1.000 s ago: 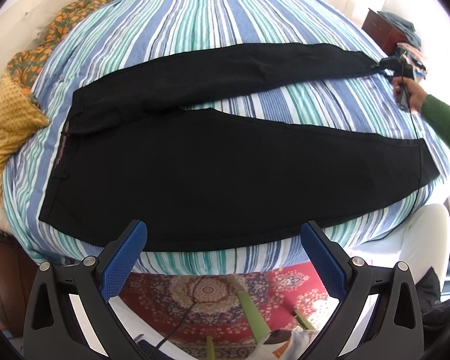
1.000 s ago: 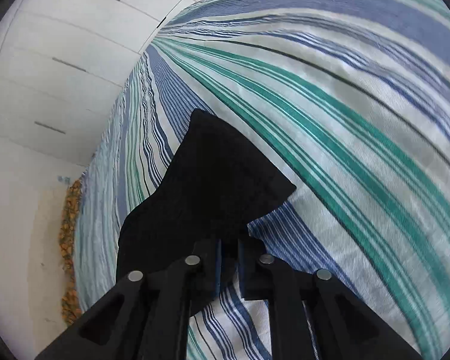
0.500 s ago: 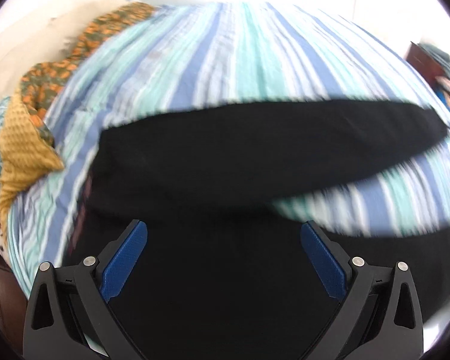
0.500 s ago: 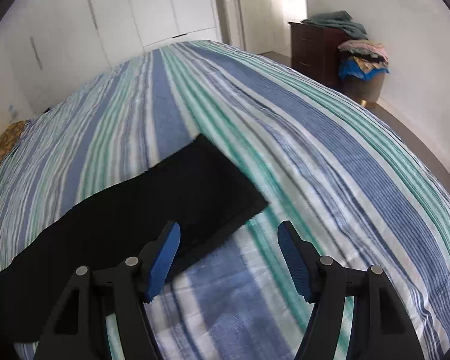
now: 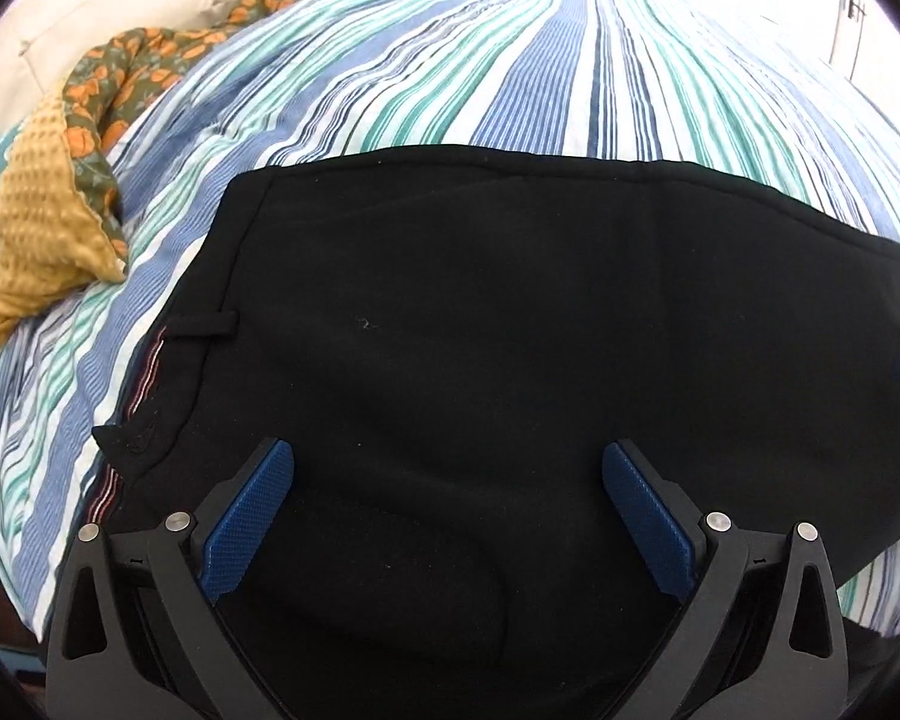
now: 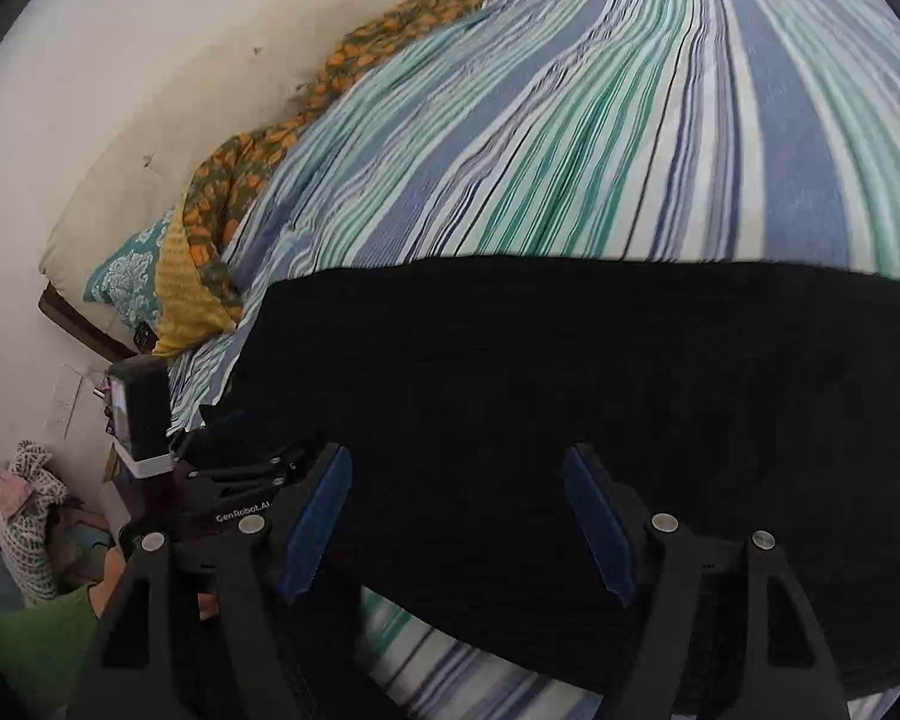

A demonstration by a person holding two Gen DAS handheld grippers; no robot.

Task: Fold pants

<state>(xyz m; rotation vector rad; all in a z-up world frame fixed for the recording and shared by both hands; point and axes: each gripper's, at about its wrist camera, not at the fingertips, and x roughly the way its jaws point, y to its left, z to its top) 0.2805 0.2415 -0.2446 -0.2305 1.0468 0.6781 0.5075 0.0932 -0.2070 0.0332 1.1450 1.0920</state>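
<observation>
One striped bedspread [image 5: 510,60] under pants [image 5: 480,330].

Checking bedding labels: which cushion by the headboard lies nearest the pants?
The mustard waffle-textured cushion; the orange-floral one and teal one lie behind it, farther from the pants.

You have the black pants [image 5: 510,312] lying flat across the striped bedspread, filling the near half of both wrist views. Your left view shows the waistband end at left, with a belt loop and a thin red-and-white inner trim along its edge; the fabric lies mostly smooth.
</observation>
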